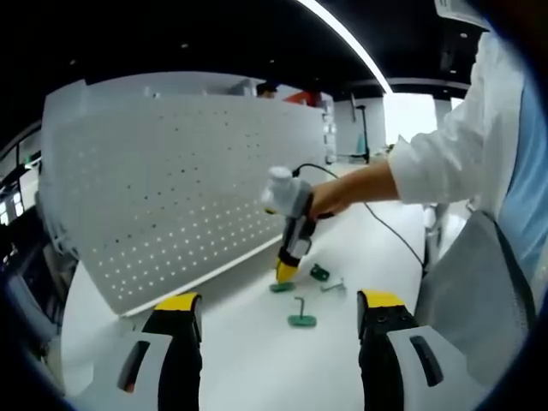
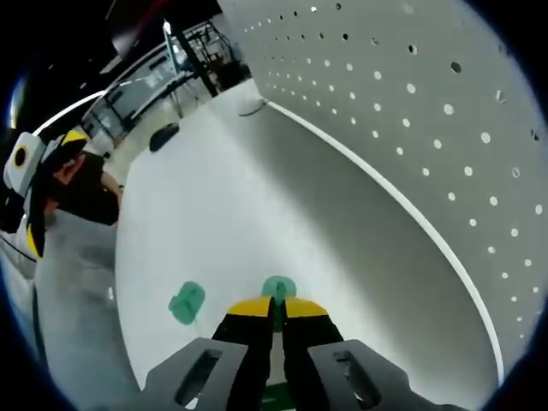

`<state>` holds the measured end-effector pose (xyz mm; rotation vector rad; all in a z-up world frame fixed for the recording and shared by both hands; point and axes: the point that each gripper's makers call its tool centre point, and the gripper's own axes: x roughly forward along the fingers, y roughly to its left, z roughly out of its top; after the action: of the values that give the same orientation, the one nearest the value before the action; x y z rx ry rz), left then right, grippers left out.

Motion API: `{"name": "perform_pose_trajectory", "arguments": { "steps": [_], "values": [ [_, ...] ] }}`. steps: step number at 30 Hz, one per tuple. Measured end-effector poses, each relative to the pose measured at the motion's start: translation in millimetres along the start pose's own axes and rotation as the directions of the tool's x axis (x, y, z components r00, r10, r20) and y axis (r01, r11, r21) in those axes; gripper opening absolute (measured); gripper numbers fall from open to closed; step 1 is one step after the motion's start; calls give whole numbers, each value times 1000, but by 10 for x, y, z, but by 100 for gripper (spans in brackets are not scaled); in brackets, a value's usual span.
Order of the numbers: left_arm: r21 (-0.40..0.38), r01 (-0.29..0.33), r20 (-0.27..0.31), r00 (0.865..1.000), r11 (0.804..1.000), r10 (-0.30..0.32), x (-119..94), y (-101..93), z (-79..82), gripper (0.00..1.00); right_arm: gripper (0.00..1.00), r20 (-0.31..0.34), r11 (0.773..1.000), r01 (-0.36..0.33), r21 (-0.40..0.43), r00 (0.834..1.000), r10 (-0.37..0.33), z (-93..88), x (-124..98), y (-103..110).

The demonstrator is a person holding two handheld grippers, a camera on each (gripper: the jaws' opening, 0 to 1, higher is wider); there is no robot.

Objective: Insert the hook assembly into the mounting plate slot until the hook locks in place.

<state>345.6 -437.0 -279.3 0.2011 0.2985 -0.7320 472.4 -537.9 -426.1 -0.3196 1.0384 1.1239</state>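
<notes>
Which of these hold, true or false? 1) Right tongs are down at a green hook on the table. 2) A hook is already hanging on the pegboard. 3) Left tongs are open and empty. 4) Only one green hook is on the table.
1) True: the right tongs are closed on a green hook on the white table.
2) False: the pegboard carries none; the hooks lie on the table.
3) True: the left tongs stand apart with nothing between.
4) False: others lie nearby, such as a second hook and a third hook.
</notes>
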Motion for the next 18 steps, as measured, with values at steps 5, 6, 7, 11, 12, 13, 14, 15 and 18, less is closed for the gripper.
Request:
{"name": "perform_pose_trajectory", "arguments": {
  "steps": [5, 6, 7, 11, 12, 13, 14, 15, 18],
  "values": [
    [-1, 3, 1, 1000, 1000, -3, 3, -4, 4, 76, 1, 30, 1000, 7, -2, 1000, -7, 23, -41, 28],
    [-1, 4, 1, 1000, 1000, -4, 4, -7, 5, 76, 1, 46, 1000, 13, -4, 999, -12, 44, -61, 28],
    [-1, 5, 1, 1000, 1000, -5, 5, -10, 6, 76, 1, 57, 1000, 17, -3, 998, -16, 60, -78, 32],
    [1, 12, 0, 1000, 1000, -12, 13, -31, 9, 76, 1, 112, 999, 36, 1, 993, -36, 121, -168, 38],
    [2, 13, 0, 1000, 1000, -13, 15, -34, 8, 76, 1, 120, 999, 40, 1, 992, -40, 127, -183, 42],
    [2, 15, -1, 1000, 1000, -15, 17, -37, 8, 76, 1, 130, 999, 46, -1, 990, -46, 134, -205, 44],
    [2, 16, -1, 1000, 1000, -16, 19, -41, 9, 75, 1, 138, 999, 51, -2, 989, -51, 141, -223, 47],
    [2, 17, 0, 1000, 1000, -17, 21, -47, 12, 75, 1, 145, 998, 56, -2, 988, -55, 148, -239, 52],
    [2, 19, 6, 1000, 1000, -19, 18, -52, 27, 75, 1, 192, 997, 76, -7, 979, -74, 218, -321, 72]
  ]
}}
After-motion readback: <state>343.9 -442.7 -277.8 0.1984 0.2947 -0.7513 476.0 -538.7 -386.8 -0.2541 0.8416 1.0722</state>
